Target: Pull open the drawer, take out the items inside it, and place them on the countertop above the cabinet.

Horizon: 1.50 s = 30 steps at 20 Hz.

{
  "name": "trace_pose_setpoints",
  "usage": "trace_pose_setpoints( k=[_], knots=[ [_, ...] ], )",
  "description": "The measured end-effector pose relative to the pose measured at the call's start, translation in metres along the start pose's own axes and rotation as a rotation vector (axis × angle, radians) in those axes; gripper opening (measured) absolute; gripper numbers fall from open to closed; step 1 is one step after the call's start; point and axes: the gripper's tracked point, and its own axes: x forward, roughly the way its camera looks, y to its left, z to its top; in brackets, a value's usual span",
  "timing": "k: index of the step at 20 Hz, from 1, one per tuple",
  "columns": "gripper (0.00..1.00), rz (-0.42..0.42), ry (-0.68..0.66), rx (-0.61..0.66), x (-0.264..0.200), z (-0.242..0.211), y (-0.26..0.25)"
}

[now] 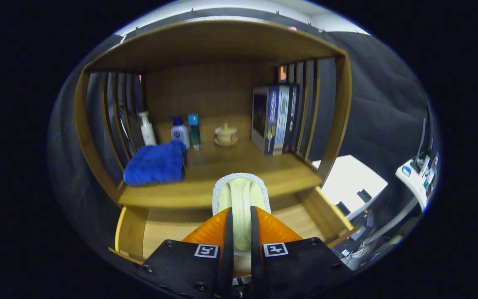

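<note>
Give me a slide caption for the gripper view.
Gripper shut on a pale scrubber, lifted above the open drawer toward the countertop.

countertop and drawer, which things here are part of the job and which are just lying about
Part of the job:
- tool, shut on the pale green scrub pad, held above the drawer
- open drawer
- countertop

Lying about, on the countertop:
- blue towel
- white pump bottle
- small white bottle
- blue-capped bottle
- lidded teacup on saucer
- books
</note>
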Motion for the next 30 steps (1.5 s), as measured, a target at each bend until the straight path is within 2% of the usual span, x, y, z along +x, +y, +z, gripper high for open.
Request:
trace_pose_setpoints(
  k=[4,7,10,14,17,19,23,27,30],
  knots=[
    [0.26,0.051,-0.083,-0.008,0.015,0.056,0.014],
    [0.26,0.042,-0.052,-0.018,0.044,0.067,0.011],
    [0.26,0.081,-0.027,-0.007,0.082,0.076,0.024],
    [0.26,0.068,0.031,-0.029,0.129,0.071,0.025],
    [0.26,0.131,0.051,0.032,0.164,0.062,0.049],
    [0.26,0.116,0.125,-0.001,0.18,0.044,0.047],
    [0.26,0.168,0.23,-0.034,0.2,0.02,0.064],
    [0.26,0.185,0.256,0.009,0.208,0.021,0.063],
    [0.31,0.176,0.25,0.004,0.214,0.02,0.06]
  ],
)
